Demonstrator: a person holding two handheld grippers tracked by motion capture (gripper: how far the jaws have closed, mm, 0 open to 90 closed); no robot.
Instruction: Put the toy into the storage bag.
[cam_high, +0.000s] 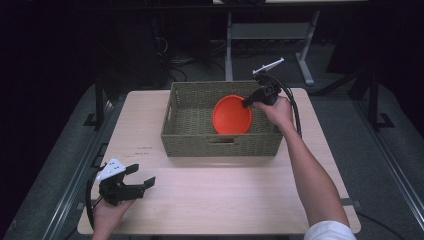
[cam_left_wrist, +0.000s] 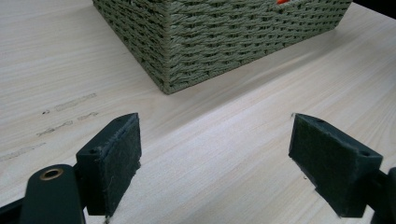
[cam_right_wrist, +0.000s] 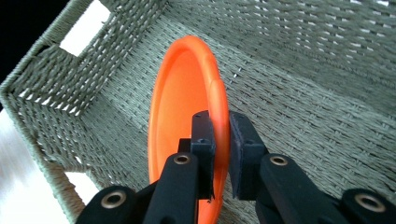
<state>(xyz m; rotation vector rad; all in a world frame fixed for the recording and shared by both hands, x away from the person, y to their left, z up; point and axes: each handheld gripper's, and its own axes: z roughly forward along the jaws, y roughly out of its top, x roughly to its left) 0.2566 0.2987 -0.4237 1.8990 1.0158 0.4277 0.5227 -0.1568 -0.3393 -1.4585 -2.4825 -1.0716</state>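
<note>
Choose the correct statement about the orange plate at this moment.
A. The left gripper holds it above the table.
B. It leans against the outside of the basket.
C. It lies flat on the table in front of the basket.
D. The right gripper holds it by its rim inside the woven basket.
D: the right gripper has its jaws closed on the rim of the orange plate, which stands on edge inside the woven basket.

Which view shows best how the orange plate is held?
The right gripper view: the right gripper is clamped on the orange plate by its rim. The high view shows the plate tilted inside the basket; the left gripper view catches an orange sliver.
</note>
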